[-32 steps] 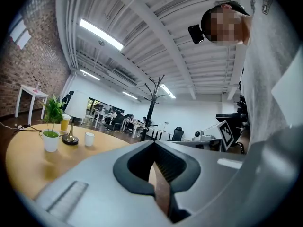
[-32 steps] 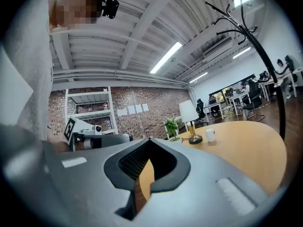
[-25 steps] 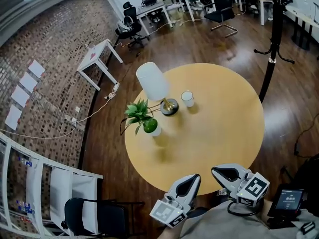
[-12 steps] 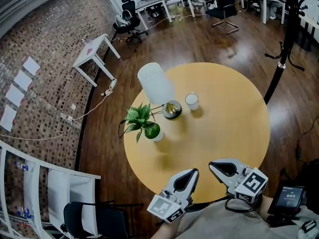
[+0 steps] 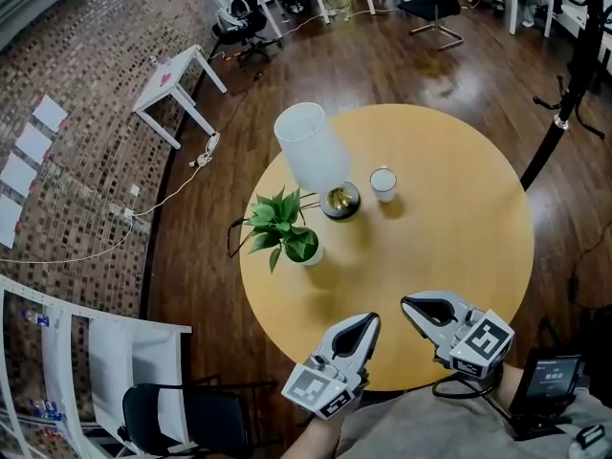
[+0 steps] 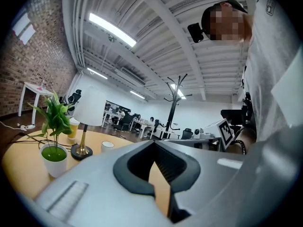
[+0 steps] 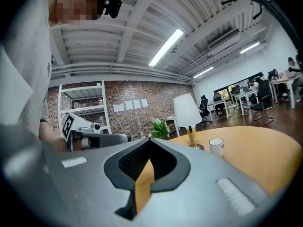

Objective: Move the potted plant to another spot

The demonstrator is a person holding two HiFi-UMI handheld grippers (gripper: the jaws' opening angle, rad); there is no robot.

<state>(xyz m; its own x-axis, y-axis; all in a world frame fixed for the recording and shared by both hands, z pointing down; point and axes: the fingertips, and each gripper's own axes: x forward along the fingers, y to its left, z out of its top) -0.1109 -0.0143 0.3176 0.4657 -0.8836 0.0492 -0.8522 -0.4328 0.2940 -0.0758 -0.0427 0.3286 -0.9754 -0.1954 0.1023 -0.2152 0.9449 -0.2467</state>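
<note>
The potted plant (image 5: 287,229), green leaves in a small white pot, stands near the left rim of the round yellow table (image 5: 449,247). The left gripper view shows the plant (image 6: 53,148) at its left, and the right gripper view shows the plant (image 7: 161,127) far off in the middle. My left gripper (image 5: 368,321) and right gripper (image 5: 411,304) hover side by side over the table's near edge, well short of the plant. Both are shut and hold nothing. The left gripper (image 6: 154,143) and right gripper (image 7: 149,141) point level across the tabletop.
A white-shaded lamp (image 5: 311,146) with a brass base stands just behind the plant, and a white cup (image 5: 383,182) sits to its right. A black chair (image 5: 182,414) and white shelving stand at the lower left, and a coat rack (image 5: 574,75) at the right.
Both grippers have come forward together over the table's near edge, and the table and plant now look closer. The jaws stayed shut. Nothing on the table moved.
</note>
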